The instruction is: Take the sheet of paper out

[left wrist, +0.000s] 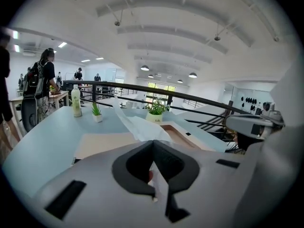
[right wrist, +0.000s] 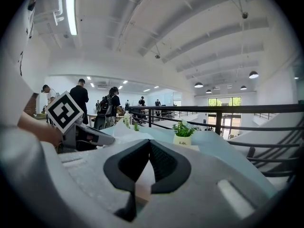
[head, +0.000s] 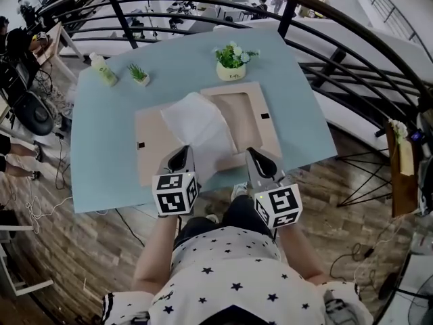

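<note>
Pale blue desk (head: pixel 101 147) bearing an open wooden frame (head: pixel 152 147). Left claw (head: pixel 179 156) is clamped on the sheet of paper (head: pixel 199 127) at the frame's near edge; the sheet slants away over the frame's middle. Right claw (head: pixel 259 158), closed, sits at the frame's near-right edge.

The left forearm (head: pixel 152 256) and right forearm (head: pixel 295 249) are reaching up from the bottom of the head view, side by side. The left gripper (head: pixel 181 156) is pointing up-frame, its jaws pinching the sheet of paper (head: pixel 196 124). The right gripper (head: pixel 254 156) is pointing likewise, jaws pressed together.
</note>
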Tool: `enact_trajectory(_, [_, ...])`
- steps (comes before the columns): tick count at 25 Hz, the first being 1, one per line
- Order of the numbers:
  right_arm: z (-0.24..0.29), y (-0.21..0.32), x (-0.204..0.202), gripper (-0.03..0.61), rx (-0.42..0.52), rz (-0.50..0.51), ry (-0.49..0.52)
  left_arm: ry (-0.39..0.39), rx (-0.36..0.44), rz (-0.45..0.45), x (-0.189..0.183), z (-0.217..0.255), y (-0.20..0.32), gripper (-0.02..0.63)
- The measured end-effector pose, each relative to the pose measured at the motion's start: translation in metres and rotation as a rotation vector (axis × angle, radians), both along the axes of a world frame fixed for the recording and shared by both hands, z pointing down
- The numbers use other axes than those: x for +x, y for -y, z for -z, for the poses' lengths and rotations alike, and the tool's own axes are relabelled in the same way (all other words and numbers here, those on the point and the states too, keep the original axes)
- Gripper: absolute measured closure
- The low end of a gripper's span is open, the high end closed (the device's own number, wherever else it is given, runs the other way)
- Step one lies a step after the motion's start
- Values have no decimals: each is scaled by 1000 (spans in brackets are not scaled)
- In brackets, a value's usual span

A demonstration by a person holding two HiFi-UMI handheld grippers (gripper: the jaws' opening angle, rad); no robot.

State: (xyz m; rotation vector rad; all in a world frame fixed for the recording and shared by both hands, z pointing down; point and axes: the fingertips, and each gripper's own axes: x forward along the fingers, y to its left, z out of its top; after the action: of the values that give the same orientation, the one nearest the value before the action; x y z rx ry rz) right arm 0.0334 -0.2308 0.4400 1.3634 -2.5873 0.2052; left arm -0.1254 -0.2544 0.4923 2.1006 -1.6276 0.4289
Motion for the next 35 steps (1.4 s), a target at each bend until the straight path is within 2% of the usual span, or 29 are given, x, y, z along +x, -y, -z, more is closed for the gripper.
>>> enact_trajectory(18, [19,-53,-18,571,68,-42,5,-106,156,-22,-27,58,-83,611])
enact_trajectory(26, [17,-68,-28,572,68,-37,-2,-122,174,-15,-38,59,-102,611])
enact_trajectory(35, [14,-67,-31,572,55,-31,-28,-120,165,-17,-39,56,-100,611])
